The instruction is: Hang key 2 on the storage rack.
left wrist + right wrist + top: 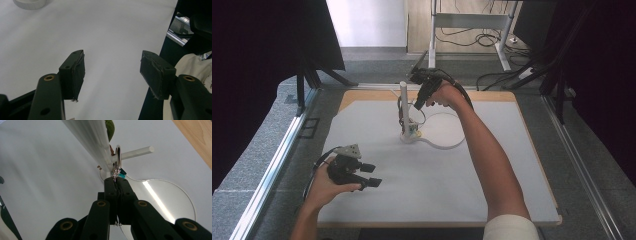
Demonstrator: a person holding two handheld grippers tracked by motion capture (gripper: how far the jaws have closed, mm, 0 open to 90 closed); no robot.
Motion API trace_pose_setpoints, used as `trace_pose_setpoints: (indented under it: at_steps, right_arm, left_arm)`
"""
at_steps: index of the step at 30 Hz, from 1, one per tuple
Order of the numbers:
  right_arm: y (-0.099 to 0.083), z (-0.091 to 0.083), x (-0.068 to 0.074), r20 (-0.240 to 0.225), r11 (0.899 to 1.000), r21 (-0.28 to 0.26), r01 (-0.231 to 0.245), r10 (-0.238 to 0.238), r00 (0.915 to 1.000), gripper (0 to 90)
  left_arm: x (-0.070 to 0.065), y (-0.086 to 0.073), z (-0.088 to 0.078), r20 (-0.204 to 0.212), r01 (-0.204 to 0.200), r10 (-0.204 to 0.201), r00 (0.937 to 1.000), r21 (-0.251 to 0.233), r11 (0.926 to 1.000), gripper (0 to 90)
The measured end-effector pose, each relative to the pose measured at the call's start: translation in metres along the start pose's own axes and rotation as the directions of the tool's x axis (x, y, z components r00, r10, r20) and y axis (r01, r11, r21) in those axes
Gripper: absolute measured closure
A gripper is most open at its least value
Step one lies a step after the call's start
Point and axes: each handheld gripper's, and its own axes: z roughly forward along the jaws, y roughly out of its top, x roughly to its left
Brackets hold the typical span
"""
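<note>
While the left claw [112, 72] gapes empty (over white table [107, 32]), the right claw [116, 180] pinches a silver ring [118, 157].

high: above, fwd-down | gripper cams: close | shared: white mat [437, 175]

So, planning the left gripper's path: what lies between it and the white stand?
Bare white table cover between left gripper and white stand, per the high view.

bright even light, dark edges, soft focus
</note>
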Motion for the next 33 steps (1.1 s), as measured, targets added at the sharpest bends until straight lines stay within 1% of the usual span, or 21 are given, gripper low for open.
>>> trace_pose_setpoints:
  at_steps: [3,4,8,12,14,15,17,18,19,21,24,26,28,33]
  right_arm:
    - [-0.002,0.002,0.000,-0.009,1.000,-0.001,-0.001,0.001,1.0000,87.0]
    - [-0.003,0.002,0.001,-0.013,1.000,-0.004,-0.005,0.005,0.9999,89.1]
    - [-0.005,-0.001,0.001,-0.020,1.000,-0.011,0.001,-0.001,0.9998,89.4]
    - [-0.008,-0.005,0.000,-0.020,1.000,-0.020,0.000,0.000,0.9998,86.8]
    - [-0.011,-0.007,-0.001,-0.027,1.000,-0.023,0.003,-0.004,0.9996,84.3]
    - [-0.013,-0.007,-0.001,-0.030,1.000,-0.025,-0.006,0.005,0.9995,83.1]
    - [-0.018,-0.008,-0.002,-0.033,1.000,-0.028,-0.002,0.001,0.9994,80.4]
    - [-0.020,-0.008,-0.002,-0.035,1.000,-0.029,-0.009,0.008,0.9994,78.9]
    - [-0.024,-0.008,-0.003,-0.034,0.999,-0.037,0.002,-0.003,0.9994,77.3]
    - [-0.030,-0.011,-0.006,-0.032,0.999,-0.051,-0.001,-0.001,0.9995,73.9]
    - [-0.043,-0.014,-0.009,-0.030,0.997,-0.079,-0.016,0.014,0.9995,70.2]
    - [-0.052,-0.017,-0.011,-0.025,0.996,-0.093,-0.011,0.009,0.9996,67.6]
    - [-0.062,-0.019,-0.011,-0.020,0.994,-0.110,-0.022,0.020,0.9996,65.4]
    - [-0.088,-0.029,-0.009,0.005,0.988,-0.151,-0.030,0.031,0.9995,59.7]
  left_arm:
    - [0.000,0.000,0.000,0.000,0.000,0.000,1.0000,0.001,1.0000,37.2]
    - [0.000,0.000,0.000,-0.001,0.001,-0.001,1.0000,0.001,1.0000,37.1]
    - [0.000,0.000,0.000,-0.003,0.002,-0.002,1.0000,0.001,1.0000,37.1]
    - [0.000,0.000,0.000,-0.002,0.005,-0.005,1.0000,0.001,1.0000,37.1]
    - [0.000,-0.001,0.001,-0.002,0.009,-0.009,1.0000,0.003,1.0000,37.1]
    - [0.000,-0.001,0.002,-0.002,0.010,-0.010,1.0000,0.004,0.9999,37.2]
    - [0.000,-0.001,0.002,-0.002,0.013,-0.013,0.9999,0.007,0.9999,37.1]
    - [0.001,-0.001,0.002,-0.004,0.013,-0.013,0.9999,0.009,0.9999,37.1]
    - [0.001,-0.001,0.002,-0.006,0.013,-0.013,0.9999,0.011,0.9999,37.1]
    - [0.001,-0.002,0.002,-0.008,0.020,-0.020,0.9998,0.006,0.9998,37.1]
    - [0.002,-0.002,0.002,-0.014,0.024,-0.023,0.9996,0.011,0.9997,37.1]
    - [0.002,-0.002,0.002,-0.016,0.024,-0.024,0.9996,0.013,0.9996,37.1]
    - [0.001,-0.002,0.001,-0.022,0.030,-0.030,0.9993,0.011,0.9995,37.1]
    - [0.001,-0.003,-0.001,-0.024,0.025,-0.025,0.9994,0.007,0.9997,37.1]
